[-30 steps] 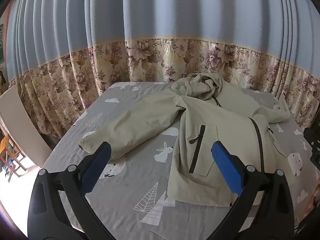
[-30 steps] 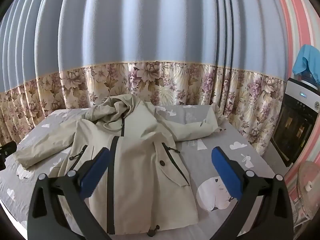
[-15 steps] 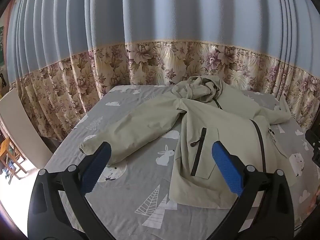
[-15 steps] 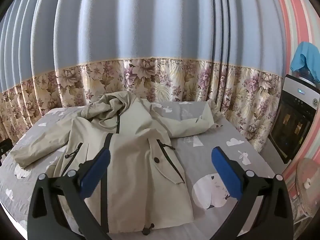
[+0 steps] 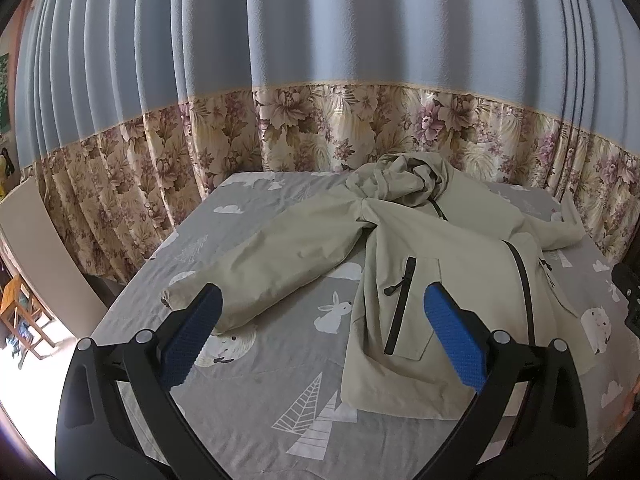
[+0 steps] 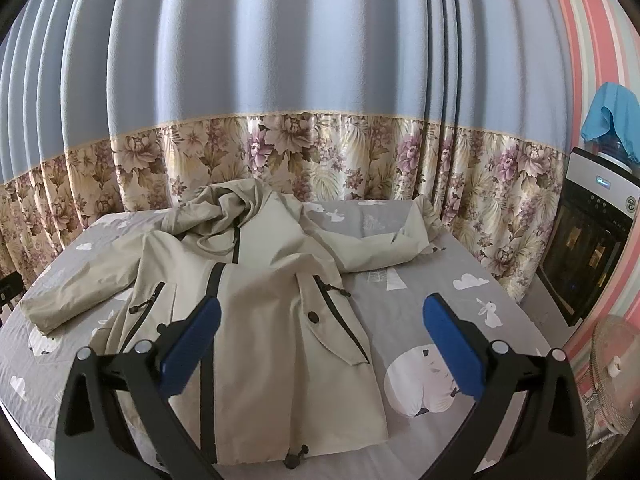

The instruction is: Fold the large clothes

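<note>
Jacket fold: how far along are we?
Done: only the layout. The beige jacket lies front up on the bed, closed, both sleeves spread out, hood bunched at the top. No fold made yet. In hand: nothing; the left gripper and right gripper hang open above it. Left: both sleeves in, then the body fold.

Left gripper [image 5: 320,328] and right gripper [image 6: 320,330] hover, jaws spread wide
</note>
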{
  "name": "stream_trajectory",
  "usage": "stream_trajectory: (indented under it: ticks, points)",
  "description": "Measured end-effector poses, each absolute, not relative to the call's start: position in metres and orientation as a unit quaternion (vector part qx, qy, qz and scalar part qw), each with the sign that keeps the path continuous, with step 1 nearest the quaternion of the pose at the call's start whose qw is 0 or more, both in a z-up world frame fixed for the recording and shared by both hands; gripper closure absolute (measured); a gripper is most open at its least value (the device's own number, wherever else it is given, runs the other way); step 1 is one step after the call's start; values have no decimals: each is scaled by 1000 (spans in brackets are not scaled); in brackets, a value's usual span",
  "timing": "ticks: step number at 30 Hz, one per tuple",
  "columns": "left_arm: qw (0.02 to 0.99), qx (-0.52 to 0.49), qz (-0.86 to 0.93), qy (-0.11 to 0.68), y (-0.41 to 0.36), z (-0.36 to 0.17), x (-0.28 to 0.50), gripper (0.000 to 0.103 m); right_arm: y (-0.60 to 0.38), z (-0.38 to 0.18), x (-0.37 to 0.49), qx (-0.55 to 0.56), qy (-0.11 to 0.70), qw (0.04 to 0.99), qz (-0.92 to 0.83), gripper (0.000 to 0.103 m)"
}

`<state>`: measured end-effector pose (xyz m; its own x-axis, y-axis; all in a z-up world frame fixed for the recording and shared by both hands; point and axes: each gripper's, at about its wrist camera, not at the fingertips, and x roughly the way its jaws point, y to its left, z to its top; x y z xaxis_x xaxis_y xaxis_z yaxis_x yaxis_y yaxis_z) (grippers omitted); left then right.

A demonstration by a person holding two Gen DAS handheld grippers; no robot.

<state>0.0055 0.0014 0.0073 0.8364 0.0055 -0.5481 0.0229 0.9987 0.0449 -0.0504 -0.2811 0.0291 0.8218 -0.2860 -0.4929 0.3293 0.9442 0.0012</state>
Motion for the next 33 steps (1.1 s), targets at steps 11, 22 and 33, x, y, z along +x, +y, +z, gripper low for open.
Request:
stream_trajectory:
  ticks: [11, 22, 33]
  points:
    - [957, 27, -3, 287, 5, 0, 6, 3, -282, 24, -53, 40, 252, 953, -163, 2]
    - [958, 28, 2, 285, 8, -4, 6, 3, -282, 23, -52, 35, 252, 953, -162, 2]
    - [958, 30, 3, 284, 7, -4, 6, 3, -283, 20, -53, 33, 253, 953, -165, 2]
